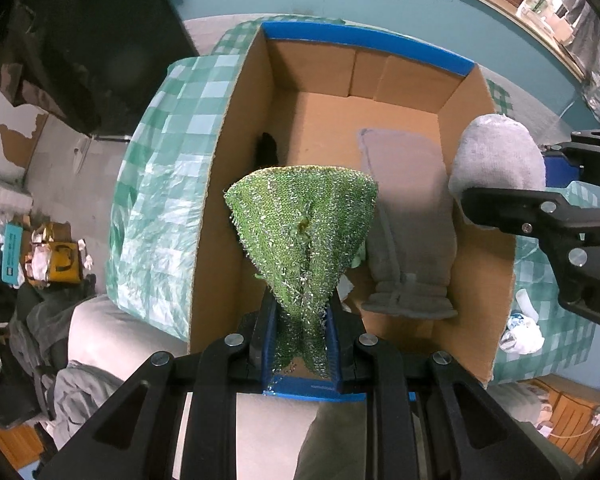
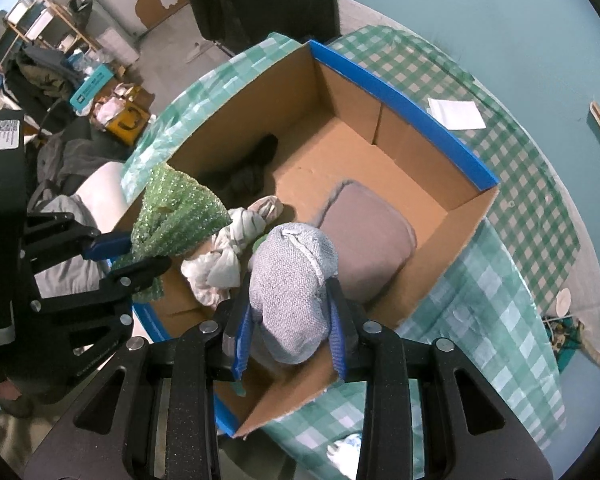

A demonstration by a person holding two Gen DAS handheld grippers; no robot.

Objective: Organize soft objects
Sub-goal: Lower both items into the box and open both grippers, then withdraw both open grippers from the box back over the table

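Already the cardboard box (image 2: 400, 92) is holding several soft things: a folded grey cloth (image 2: 366, 236), a knotted white rag (image 2: 228, 248) and a dark bundle (image 2: 256, 160). Both loads are hanging over it, not yet dropped: the left gripper (image 1: 302, 340) is pinching a glittery green scrubber (image 1: 300, 216), and the right gripper (image 2: 292, 336) is clasping a rolled grey sock (image 2: 296, 280). Only the right wrist view is showing the white rag fully, plus a paper sheet (image 2: 456, 114) on the checked tablecloth (image 2: 500, 280).
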